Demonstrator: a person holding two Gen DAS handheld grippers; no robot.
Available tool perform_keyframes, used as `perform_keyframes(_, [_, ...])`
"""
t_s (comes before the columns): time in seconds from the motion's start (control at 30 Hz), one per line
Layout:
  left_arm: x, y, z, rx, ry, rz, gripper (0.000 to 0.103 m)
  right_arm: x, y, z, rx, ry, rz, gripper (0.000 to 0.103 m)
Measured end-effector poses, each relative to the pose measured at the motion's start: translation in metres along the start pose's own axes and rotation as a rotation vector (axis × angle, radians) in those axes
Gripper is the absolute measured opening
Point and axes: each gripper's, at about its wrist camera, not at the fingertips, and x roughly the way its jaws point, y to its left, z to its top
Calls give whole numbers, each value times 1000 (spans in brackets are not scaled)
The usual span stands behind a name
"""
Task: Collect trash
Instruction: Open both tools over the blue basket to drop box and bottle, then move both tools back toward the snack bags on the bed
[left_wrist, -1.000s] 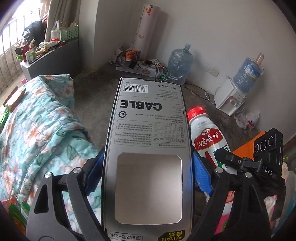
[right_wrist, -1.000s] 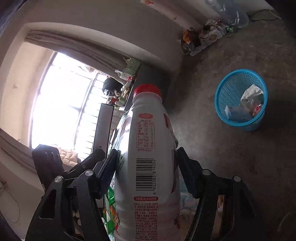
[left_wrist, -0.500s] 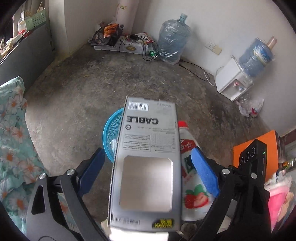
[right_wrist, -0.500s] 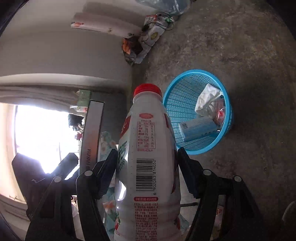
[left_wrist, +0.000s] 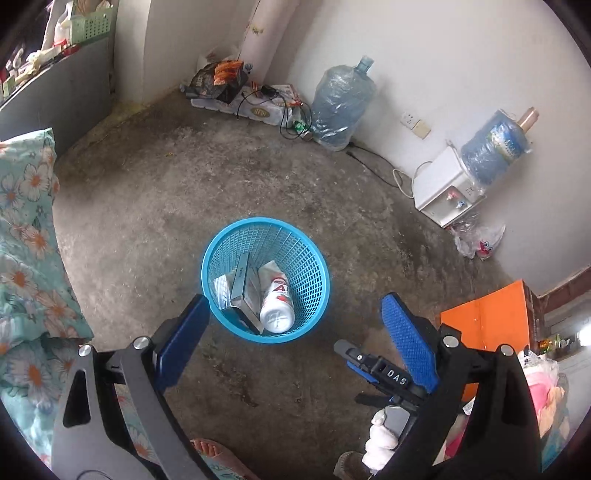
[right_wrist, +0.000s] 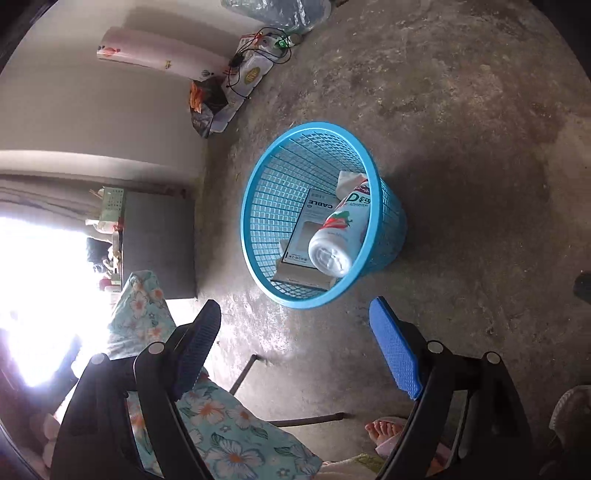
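Jaws of both grippers spread wide and empty, seemingly above blue basket (left_wrist: 264, 334) rim, bare concrete floor (left_wrist: 166, 192) around.

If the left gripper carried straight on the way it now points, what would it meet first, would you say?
Most likely the round blue mesh plastic basket on the concrete floor: it sits just ahead of the left gripper, whose jaws stand open and empty. Its near rim would probably come first, though depth is hard to judge.
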Motion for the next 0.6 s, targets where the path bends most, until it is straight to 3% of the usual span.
perform_keyframes(0.23, [-110,-8,-36,86,-196,-73,90,-60,76,-48,-324,-139,-67,81])
perform_keyframes(0.37, [-167,6,-64,88,-243,-82,90,-97,129,-82,-521,-269,-71,81])
perform_keyframes(0.47, [-215,28,-92,74,-301,-40,90,-113,161,-111,-660,-329,-45,89])
perform_keyframes(0.6, [-281,71,-134,-3,-398,59,90,-121,191,-146,-770,-269,40,89])
